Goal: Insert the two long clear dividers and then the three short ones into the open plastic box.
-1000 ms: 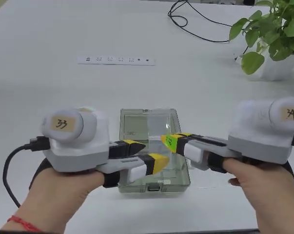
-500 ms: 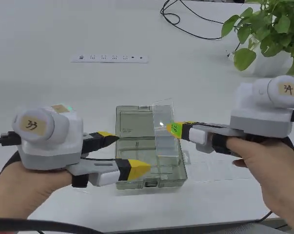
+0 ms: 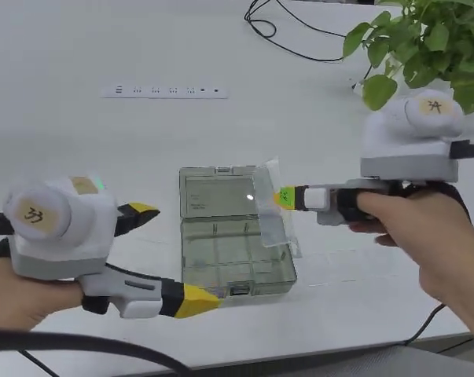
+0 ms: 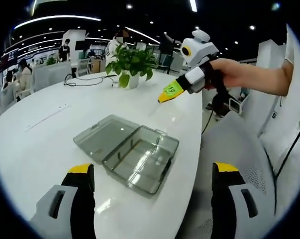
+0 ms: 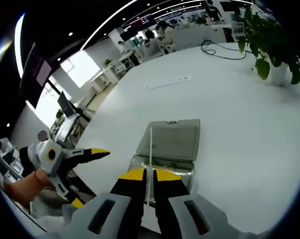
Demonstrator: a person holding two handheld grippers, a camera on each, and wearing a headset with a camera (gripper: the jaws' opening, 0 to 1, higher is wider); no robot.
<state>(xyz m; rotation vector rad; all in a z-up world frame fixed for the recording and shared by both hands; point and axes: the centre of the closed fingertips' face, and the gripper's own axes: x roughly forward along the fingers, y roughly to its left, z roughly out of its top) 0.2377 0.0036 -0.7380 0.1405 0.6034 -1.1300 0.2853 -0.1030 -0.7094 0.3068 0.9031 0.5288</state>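
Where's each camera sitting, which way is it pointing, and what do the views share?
Head view: on the person's head, facing forward and down at the open plastic box; left hand on left gripper, right hand on right gripper show.
Left gripper view: on the left gripper, along its open jaws, over the box toward a plant; right hand shows.
Right gripper view: on the right gripper, along jaws shut on the clear divider, over the box; left hand shows.
Shared: all see the box; each gripper view catches the other gripper.
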